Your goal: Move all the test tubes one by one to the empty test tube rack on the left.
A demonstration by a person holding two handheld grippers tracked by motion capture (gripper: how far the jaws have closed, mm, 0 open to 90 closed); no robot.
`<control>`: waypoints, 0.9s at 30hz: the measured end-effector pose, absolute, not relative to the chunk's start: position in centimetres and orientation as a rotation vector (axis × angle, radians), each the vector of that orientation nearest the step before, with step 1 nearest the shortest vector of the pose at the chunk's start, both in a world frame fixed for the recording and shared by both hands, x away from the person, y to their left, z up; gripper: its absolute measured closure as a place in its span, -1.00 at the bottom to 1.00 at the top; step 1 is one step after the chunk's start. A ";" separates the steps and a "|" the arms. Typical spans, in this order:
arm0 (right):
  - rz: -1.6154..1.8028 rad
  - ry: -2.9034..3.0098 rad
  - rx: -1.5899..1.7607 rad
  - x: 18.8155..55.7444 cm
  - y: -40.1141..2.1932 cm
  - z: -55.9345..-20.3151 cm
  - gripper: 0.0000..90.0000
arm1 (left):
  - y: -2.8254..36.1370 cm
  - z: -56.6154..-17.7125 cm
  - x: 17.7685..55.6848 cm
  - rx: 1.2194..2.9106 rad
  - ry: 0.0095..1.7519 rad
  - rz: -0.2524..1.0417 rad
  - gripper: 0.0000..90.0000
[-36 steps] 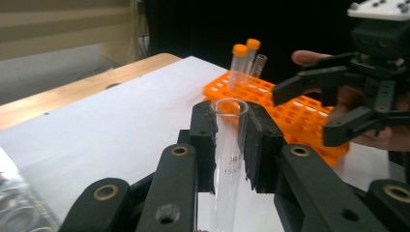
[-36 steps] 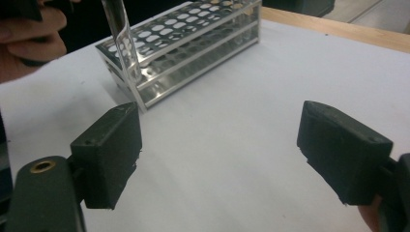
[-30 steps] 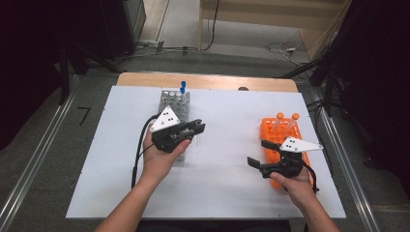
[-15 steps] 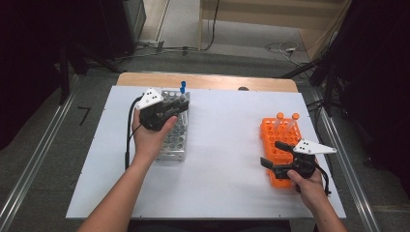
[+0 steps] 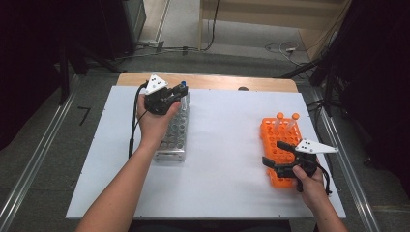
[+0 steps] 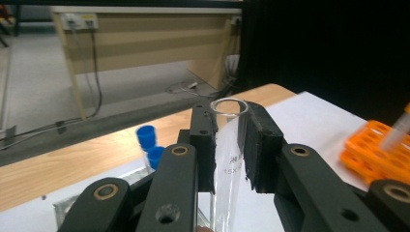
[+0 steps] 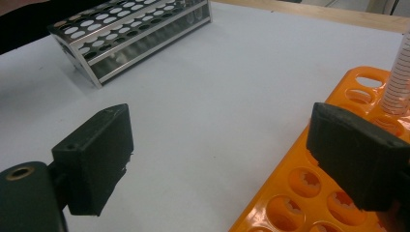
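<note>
My left gripper [image 5: 175, 94] is at the far end of the steel tube rack [image 5: 173, 137], shut on a clear open-topped glass tube [image 6: 229, 145]. The tube stands upright between the pads [image 6: 203, 140]; its lower end is hidden behind the gripper [image 6: 227, 140]. Two blue-capped tubes [image 6: 149, 142] stand in the rack just beyond it. My right gripper [image 5: 274, 155] is open over the near left part of the orange rack [image 5: 283, 130], with nothing between its fingers [image 7: 99, 157]. Through the open gripper [image 7: 217, 150] I see bare table and the orange rack's holes [image 7: 333, 193].
Two orange-capped tubes [image 5: 286, 120] stand at the far end of the orange rack; one graduated tube [image 7: 399, 77] is at the right edge of the right gripper view. The steel rack [image 7: 130, 34] lies far left across the white table [image 5: 227, 145]. A wooden strip [image 5: 217, 82] borders its far side.
My left gripper has moved from the middle of the steel rack to its far end. The right gripper has shifted only slightly by the orange rack and stays open.
</note>
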State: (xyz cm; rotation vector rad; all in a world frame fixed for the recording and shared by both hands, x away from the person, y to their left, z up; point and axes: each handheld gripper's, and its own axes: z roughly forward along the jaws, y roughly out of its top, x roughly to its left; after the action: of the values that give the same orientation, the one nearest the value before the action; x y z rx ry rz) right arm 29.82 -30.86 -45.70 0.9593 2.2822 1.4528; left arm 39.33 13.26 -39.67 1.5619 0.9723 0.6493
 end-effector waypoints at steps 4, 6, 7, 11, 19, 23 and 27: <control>1.455 2.281 0.965 29.8 -30.9 -45.7 -0.82 | 13.2 -40.2 40.3 1.554 0.991 0.662 0.69; 1.458 2.281 0.965 29.8 -31.0 -45.7 -0.82 | 13.1 -40.5 40.7 1.556 1.002 0.677 0.69; 1.457 2.282 0.965 29.9 -31.0 -45.7 -0.82 | 13.1 -40.6 40.8 1.556 1.004 0.682 0.69; 1.457 2.289 0.962 29.9 -30.9 -45.8 -0.82 | 13.2 -41.1 41.4 1.541 1.024 0.689 0.69; 1.460 2.292 0.962 29.9 -30.9 -45.8 -0.82 | 13.1 -42.0 42.2 1.561 1.044 0.702 0.69; 1.458 2.291 0.961 29.9 -30.8 -45.8 -0.82 | 12.8 -42.4 42.3 1.593 1.063 0.703 0.69; 1.457 2.292 0.961 29.9 -30.8 -45.8 -0.82 | 12.2 -42.6 42.3 1.639 1.083 0.718 0.69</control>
State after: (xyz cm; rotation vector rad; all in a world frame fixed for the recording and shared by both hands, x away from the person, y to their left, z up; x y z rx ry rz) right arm 29.90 -30.84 -45.82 0.9611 2.2918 1.4565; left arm 42.25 12.23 -42.59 1.6386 1.0832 0.7184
